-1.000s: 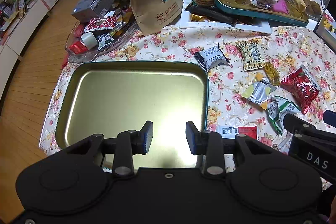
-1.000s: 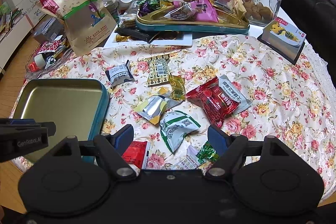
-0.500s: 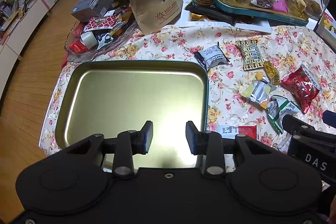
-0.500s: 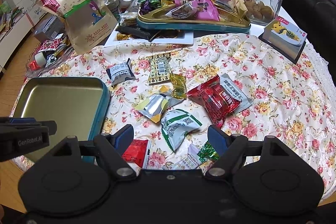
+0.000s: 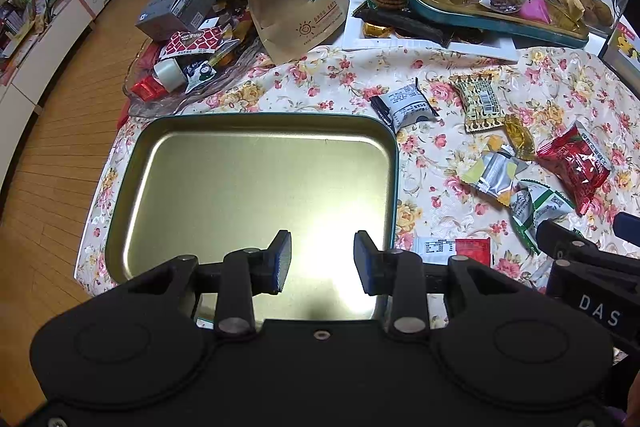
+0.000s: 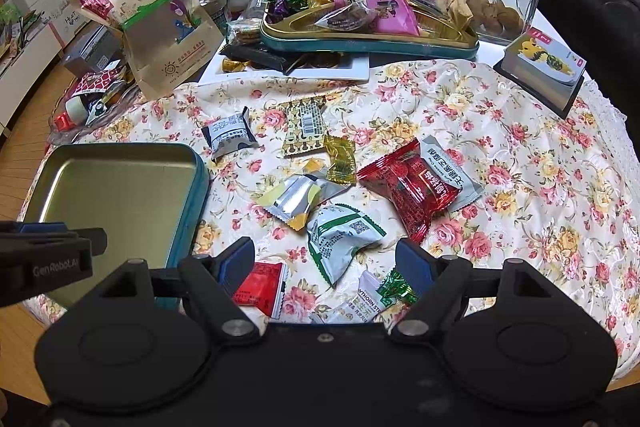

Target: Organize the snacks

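The left gripper (image 5: 322, 262) is held partly open and empty above the gold tray (image 5: 256, 131); the right gripper (image 6: 325, 264) is spread wide, empty, over scattered snack packets (image 6: 340, 235).

You get bright, even indoor light and sharp frames; glare blooms on the tray (image 5: 256, 187) floor near its front rim, and fisheye bending curves everything around the tray.
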A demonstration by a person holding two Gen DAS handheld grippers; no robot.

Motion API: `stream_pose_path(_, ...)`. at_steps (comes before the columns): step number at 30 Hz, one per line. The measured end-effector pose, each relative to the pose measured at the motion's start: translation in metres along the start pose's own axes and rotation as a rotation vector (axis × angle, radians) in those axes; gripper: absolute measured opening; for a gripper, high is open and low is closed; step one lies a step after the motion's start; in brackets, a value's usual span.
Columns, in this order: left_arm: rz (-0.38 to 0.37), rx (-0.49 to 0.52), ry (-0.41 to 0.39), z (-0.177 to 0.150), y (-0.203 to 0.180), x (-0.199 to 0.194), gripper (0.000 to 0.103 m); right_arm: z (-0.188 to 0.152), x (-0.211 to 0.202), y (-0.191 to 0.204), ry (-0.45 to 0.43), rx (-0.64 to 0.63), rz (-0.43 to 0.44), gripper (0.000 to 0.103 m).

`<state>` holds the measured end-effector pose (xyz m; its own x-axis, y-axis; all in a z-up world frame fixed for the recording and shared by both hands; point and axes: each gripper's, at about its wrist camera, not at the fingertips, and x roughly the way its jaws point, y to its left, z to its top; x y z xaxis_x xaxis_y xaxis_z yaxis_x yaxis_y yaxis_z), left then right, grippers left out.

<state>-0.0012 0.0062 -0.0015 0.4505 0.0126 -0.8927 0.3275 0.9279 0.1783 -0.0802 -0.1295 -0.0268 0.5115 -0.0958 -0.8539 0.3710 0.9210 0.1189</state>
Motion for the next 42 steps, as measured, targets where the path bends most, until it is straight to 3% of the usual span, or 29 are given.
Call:
stream_pose_path(31, -0.011, 0.003, 0.030, -0.002, 0.001, 0.005, 0.045, -0.002, 0.002, 0.003, 0.016, -0.005, 0.001, 0.081)
stream_pose_path(42, 0.000, -0.055, 0.020, 0.004, 0.012, 0.007, 0.045, 0.002, 0.003, -0.006, -0.003, 0.009, -0.001, 0.081)
